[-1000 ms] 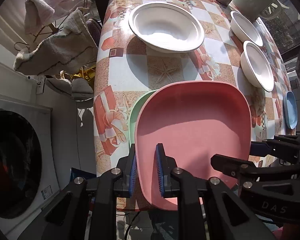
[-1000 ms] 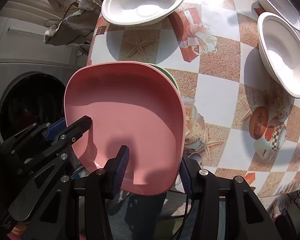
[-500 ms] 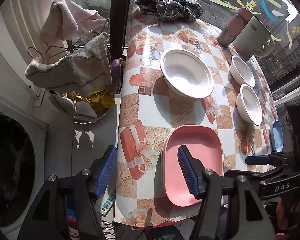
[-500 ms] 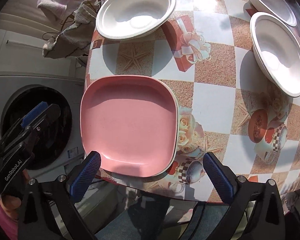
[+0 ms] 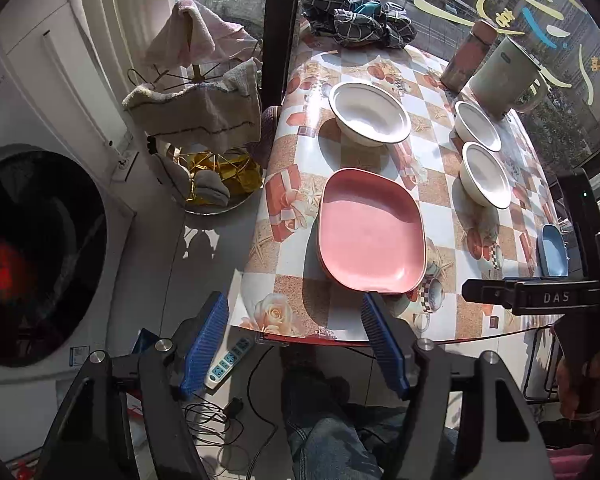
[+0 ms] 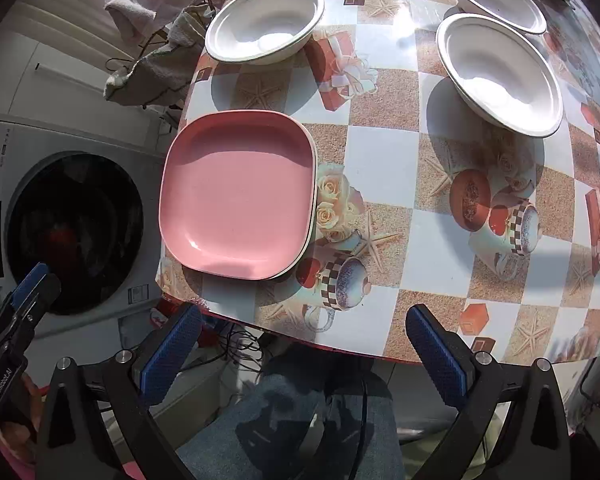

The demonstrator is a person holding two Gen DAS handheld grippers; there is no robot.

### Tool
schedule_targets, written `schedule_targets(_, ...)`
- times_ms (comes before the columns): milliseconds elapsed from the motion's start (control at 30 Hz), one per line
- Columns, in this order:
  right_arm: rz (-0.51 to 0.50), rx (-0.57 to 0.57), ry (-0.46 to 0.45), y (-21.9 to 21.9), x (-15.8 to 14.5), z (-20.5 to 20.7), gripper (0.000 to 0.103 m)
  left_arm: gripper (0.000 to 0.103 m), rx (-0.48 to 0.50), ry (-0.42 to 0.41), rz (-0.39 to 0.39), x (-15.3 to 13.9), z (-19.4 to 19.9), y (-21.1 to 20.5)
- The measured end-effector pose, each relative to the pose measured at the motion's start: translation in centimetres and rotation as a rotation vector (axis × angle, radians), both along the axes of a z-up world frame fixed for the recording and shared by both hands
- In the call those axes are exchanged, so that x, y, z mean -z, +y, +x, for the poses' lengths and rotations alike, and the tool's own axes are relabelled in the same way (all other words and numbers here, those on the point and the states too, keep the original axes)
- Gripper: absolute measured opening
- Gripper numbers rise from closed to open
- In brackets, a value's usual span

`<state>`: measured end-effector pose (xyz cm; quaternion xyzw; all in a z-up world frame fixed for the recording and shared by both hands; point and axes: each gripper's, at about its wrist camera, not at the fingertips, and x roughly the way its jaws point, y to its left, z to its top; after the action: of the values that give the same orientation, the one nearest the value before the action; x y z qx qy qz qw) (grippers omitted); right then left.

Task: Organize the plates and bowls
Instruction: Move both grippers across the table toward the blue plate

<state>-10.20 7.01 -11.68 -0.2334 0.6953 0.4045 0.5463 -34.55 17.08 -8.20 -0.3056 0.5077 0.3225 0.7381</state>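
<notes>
Near the bench (image 5: 364, 148) front edge we see the pink plate (image 5: 370, 232), lying flat on top of another plate whose pale rim just peeks out along its right side in the right wrist view; its colour we cannot tell. Left claw (image 5: 296, 344) hangs off the bench edge, fingers spread wide, holding nothing, clear of the plate. Right claw (image 6: 300, 350) same: wide apart, empty, below the bench edge, its pads (image 6: 432, 350) not touching anything. Large white bowl (image 5: 370, 114) sits behind the pink plate, apart from it. Two smaller white bowls (image 5: 486, 174) sit to the right, one behind the other, close together. Blue plate (image 5: 554, 250) lies at the far right bench edge, well apart from the pink one. Grey jug (image 5: 504, 76) and a metal bottle (image 5: 468, 56) stand at the back right. Dark bundled cloth (image 5: 356, 18) at the back by the window. Washing machine (image 5: 40, 256) to the left, towels on a rack (image 5: 200, 104) beside the bench.
</notes>
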Motion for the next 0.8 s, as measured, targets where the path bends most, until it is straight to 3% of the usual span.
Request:
schedule_targets(200, -0.052, -0.044, 0.017, -4.6, 0.5, -1.0, 0.103, 0.073, 0.162, 0.077, -0.044, 1.4, 2.3, -8.7)
schedule_targets(367, -0.054, -0.068, 0.043, -6.1, 1.0, -1.4, 0.103, 0.073, 0.236, 0.114, 0.019, 0.4, 2.7, -12.3)
schedule_targets(667, 0.01, -0.13, 0.057, -5.4, 0.5, -3.1, 0.103, 0.073, 0.158, 0.157, 0.087, -0.3, 0.4, -12.6)
schedule_targets(800, 0.056, -0.14, 0.031, -5.1, -0.9, -3.6, 0.103, 0.073, 0.111, 0.17, 0.082, -0.8, -0.6, -11.6)
